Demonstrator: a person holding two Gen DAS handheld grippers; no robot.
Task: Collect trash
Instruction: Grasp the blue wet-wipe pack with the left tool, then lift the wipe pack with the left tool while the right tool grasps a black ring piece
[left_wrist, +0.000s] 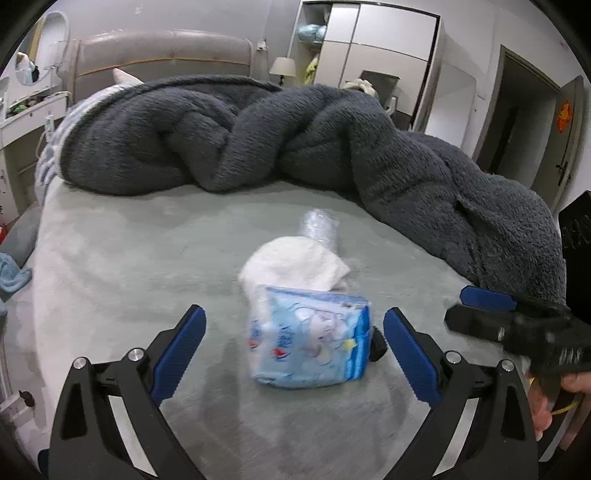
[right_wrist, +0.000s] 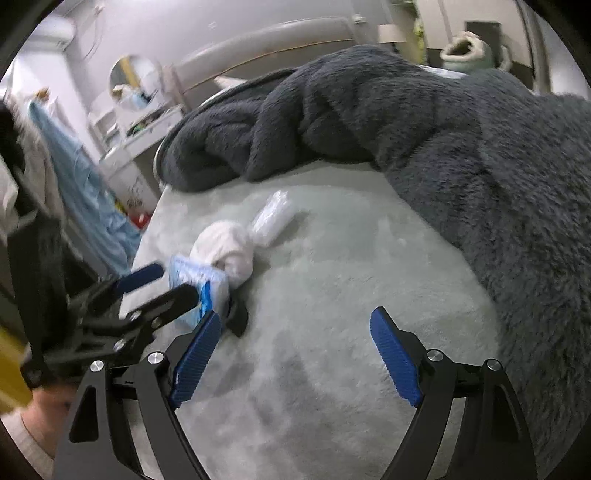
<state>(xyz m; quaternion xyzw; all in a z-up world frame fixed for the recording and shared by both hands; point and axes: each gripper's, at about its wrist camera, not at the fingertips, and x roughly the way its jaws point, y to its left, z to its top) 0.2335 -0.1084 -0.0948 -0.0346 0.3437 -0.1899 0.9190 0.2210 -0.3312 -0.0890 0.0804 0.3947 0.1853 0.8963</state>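
On the pale green bed (left_wrist: 110, 258), a blue-and-white plastic tissue packet (left_wrist: 310, 336) lies lengthwise toward the headboard, between released left tongs (left_wrist: 294, 328); right tongs (right_wrist: 295, 332) also released.

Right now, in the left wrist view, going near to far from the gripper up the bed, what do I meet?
Left gripper → blue tissue pack → white crumpled cloth → clear plastic wrapper → dark grey fleece blanket → headboard.
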